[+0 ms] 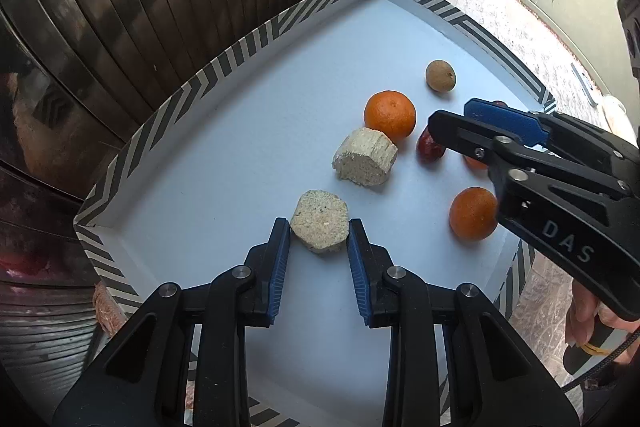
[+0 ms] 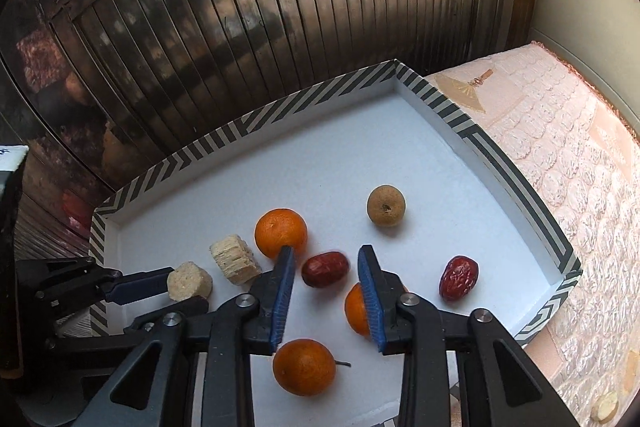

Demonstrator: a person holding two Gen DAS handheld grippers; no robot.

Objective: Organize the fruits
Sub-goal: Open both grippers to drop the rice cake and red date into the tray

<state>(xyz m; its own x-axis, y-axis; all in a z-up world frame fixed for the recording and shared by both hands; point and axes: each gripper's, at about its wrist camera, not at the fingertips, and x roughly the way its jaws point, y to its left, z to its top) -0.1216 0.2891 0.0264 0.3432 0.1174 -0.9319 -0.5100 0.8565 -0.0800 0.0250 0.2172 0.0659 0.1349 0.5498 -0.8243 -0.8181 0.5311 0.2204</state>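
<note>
A white tray (image 1: 224,163) with a striped rim holds the fruit. My left gripper (image 1: 319,225) has its jaws on both sides of a pale sugarcane chunk (image 1: 319,225), close against it; the chunk rests on the tray floor. A second sugarcane chunk (image 1: 365,163), an orange (image 1: 389,115), a brown longan (image 1: 440,75) and another orange (image 1: 473,213) lie beyond. My right gripper (image 2: 326,253) is open above a red date (image 2: 325,269). Another date (image 2: 458,277), two more oranges (image 2: 304,367) (image 2: 356,309) and the longan (image 2: 386,205) lie around it.
The tray's striped rim (image 2: 516,183) stands on a pink quilted cloth (image 2: 580,167). A dark ribbed metal shutter (image 2: 260,27) rises just behind the tray. My right gripper's body (image 1: 560,163) reaches over the tray's right side in the left wrist view.
</note>
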